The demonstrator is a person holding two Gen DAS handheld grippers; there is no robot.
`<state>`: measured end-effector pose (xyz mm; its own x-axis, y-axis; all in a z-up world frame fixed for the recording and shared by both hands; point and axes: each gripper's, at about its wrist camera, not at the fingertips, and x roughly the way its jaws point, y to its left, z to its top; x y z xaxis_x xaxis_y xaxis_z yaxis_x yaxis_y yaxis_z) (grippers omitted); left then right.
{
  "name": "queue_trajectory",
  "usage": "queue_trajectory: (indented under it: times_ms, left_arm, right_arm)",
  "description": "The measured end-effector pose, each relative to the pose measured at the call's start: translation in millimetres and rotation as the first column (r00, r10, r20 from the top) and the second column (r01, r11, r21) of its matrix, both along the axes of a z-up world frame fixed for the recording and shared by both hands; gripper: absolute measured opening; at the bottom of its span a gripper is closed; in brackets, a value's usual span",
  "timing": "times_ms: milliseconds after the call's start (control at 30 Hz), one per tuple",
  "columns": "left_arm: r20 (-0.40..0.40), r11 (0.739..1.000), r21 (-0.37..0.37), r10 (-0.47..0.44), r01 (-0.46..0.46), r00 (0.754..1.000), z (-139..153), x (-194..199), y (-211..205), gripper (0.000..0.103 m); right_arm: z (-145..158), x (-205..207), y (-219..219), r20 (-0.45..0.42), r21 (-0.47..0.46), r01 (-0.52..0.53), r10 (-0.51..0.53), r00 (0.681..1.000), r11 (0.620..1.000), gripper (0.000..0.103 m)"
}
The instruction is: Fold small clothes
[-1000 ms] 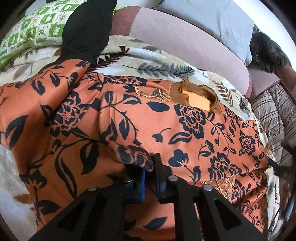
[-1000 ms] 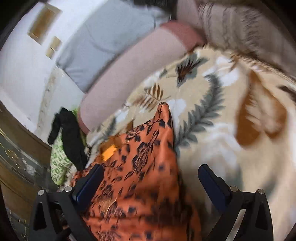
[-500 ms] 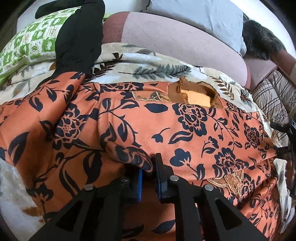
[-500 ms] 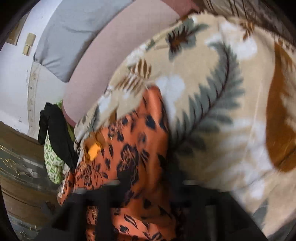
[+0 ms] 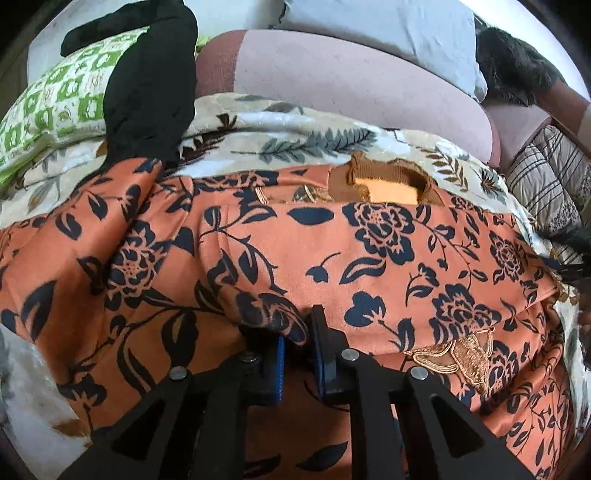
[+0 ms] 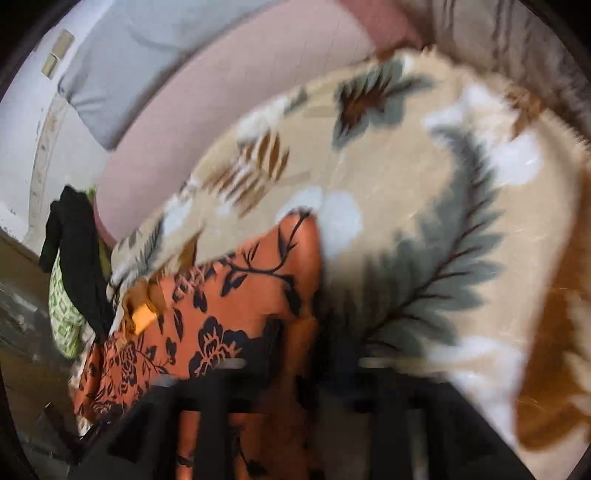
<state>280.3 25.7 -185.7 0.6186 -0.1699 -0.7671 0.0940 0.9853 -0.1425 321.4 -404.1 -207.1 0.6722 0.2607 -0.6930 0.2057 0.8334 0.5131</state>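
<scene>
The left gripper [image 5: 297, 345] is nearly closed, its blue-padded jaws pinching a rolled fold of the orange flowered garment [image 5: 369, 266] between them. The garment spreads out ahead of this gripper and to both sides, lying on a beige leaf-print blanket [image 5: 295, 136] that covers the bed. At the garment's far edge, ahead and a little to the right, a brown collar [image 5: 391, 177] shows with a yellow-orange lining inside it. Gold embroidery [image 5: 461, 350] sits on the cloth just right of the gripper. Further ahead lies a long pink bolster [image 5: 351, 77], with a grey pillow [image 5: 388, 26] behind it. Far ahead to the left a black cloth [image 5: 151, 85] is draped over a green-and-white patterned pillow [image 5: 55, 99].

The right gripper [image 6: 295, 373] is badly blurred. Its jaws have just been closing and now stand partly open, straddling the right edge of the orange garment [image 6: 229, 306]; whether the pads press the cloth yet I cannot tell. The blanket [image 6: 424, 221] fills the view ahead and to the right of it.
</scene>
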Motion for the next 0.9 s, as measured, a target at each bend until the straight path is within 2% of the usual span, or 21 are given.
queue_trajectory:
  times_ms: [33, 100, 167, 200, 233, 267, 300, 333, 367, 433, 467, 500, 533, 567, 600, 667, 700, 767, 800, 833, 900]
  left_arm:
    - [0.000, 1.000, 0.001, 0.001, -0.001, 1.000, 0, 0, -1, 0.014]
    - [-0.004, 1.000, 0.014, -0.002, 0.002, 1.000, -1, 2, -3, 0.014]
    - [-0.005, 1.000, 0.021, -0.005, 0.005, 1.000, -1, 4, -5, 0.014]
    - [-0.006, 1.000, 0.019, -0.006, 0.007, 1.000, -1, 4, -5, 0.014]
    - [-0.008, 1.000, 0.011, -0.008, 0.008, 1.000, 1, 2, -3, 0.015]
    - [-0.013, 1.000, 0.012, -0.011, 0.011, 1.000, 2, 1, -3, 0.015]
    - [-0.019, 0.999, 0.024, -0.022, 0.023, 1.000, 6, -1, -3, 0.017]
    - [-0.011, 0.999, 0.034, -0.027, 0.027, 1.000, 10, -5, -3, 0.021]
    - [0.017, 0.999, 0.036, -0.030, 0.029, 0.999, 17, -10, -2, 0.023]
    - [0.037, 0.999, 0.022, -0.032, 0.031, 0.999, 23, -16, 1, 0.031]
    - [0.033, 1.000, 0.002, -0.029, 0.029, 0.999, 25, -19, 4, 0.032]
    - [0.022, 1.000, -0.024, -0.016, 0.016, 1.000, 27, -22, 8, 0.032]
    - [0.013, 0.998, -0.063, -0.001, 0.002, 1.000, 31, -26, 15, 0.032]
    - [0.009, 0.994, -0.110, 0.009, -0.007, 1.000, 38, -32, 23, 0.032]
    - [0.011, 0.990, -0.144, 0.015, -0.013, 1.000, 43, -39, 33, 0.034]
    - [0.045, 0.974, -0.220, 0.066, -0.054, 0.997, 58, -58, 66, 0.048]
    - [0.059, 0.960, -0.261, 0.122, -0.102, 0.991, 64, -66, 90, 0.062]
    - [0.058, 0.909, -0.350, 0.260, -0.225, 0.964, 69, -79, 144, 0.067]
    - [0.035, 0.870, -0.403, 0.325, -0.285, 0.945, 66, -81, 173, 0.067]
    - [-0.006, 0.821, -0.454, 0.386, -0.346, 0.923, 60, -80, 201, 0.067]
    - [-0.116, 0.677, -0.568, 0.496, -0.467, 0.861, 40, -80, 258, 0.067]
  right_arm:
    - [11, -13, -2, 0.050, 0.037, 0.009, -0.010, 0.999, 0.999, 0.071]
    - [29, -31, 10, 0.128, 0.173, -0.090, 0.068, 0.989, 0.981, 0.071]
    - [23, -37, 31, 0.134, 0.305, -0.226, 0.193, 0.972, 0.925, 0.072]
    - [14, -37, 41, 0.106, 0.297, -0.247, 0.225, 0.969, 0.922, 0.072]
    - [-8, -35, 44, 0.018, 0.232, -0.215, 0.217, 0.976, 0.948, 0.072]
    - [-33, -33, 34, -0.073, 0.230, -0.139, 0.160, 0.984, 0.963, 0.064]
    - [-44, -38, 20, -0.089, 0.284, -0.056, 0.084, 0.992, 0.957, 0.021]
    - [-46, -47, 6, -0.111, 0.331, 0.031, 0.007, 0.994, 0.943, 0.009]
    - [-33, -57, 2, -0.091, 0.326, 0.062, -0.034, 0.995, 0.943, 0.011]
    - [-10, -64, 12, -0.001, 0.297, -0.021, 0.022, 1.000, 0.955, 0.019]
    - [-2, -63, 19, 0.050, 0.316, -0.092, 0.080, 0.996, 0.944, 0.033]
    - [-1, -58, 26, 0.083, 0.323, -0.156, 0.136, 0.987, 0.934, 0.069]
    - [-10, -50, 29, 0.052, 0.283, -0.163, 0.155, 0.987, 0.945, 0.087]
    - [-22, -45, 30, -0.008, 0.236, -0.140, 0.146, 0.989, 0.962, 0.096]
    - [-31, -44, 26, -0.040, 0.224, -0.088, 0.099, 0.994, 0.971, 0.092]
    - [-12, -59, 29, -0.011, 0.199, -0.041, 0.044, 0.999, 0.979, 0.091]
    - [1, -72, 33, 0.028, 0.156, -0.052, 0.049, 0.998, 0.986, 0.091]
    - [24, -100, 48, 0.119, 0.100, -0.093, 0.081, 0.990, 0.991, 0.091]
    - [30, -115, 56, 0.140, 0.084, -0.114, 0.102, 0.985, 0.990, 0.091]
    - [33, -129, 61, 0.148, 0.073, -0.135, 0.123, 0.981, 0.988, 0.091]
    - [27, -156, 74, 0.137, 0.063, -0.162, 0.152, 0.979, 0.985, 0.091]
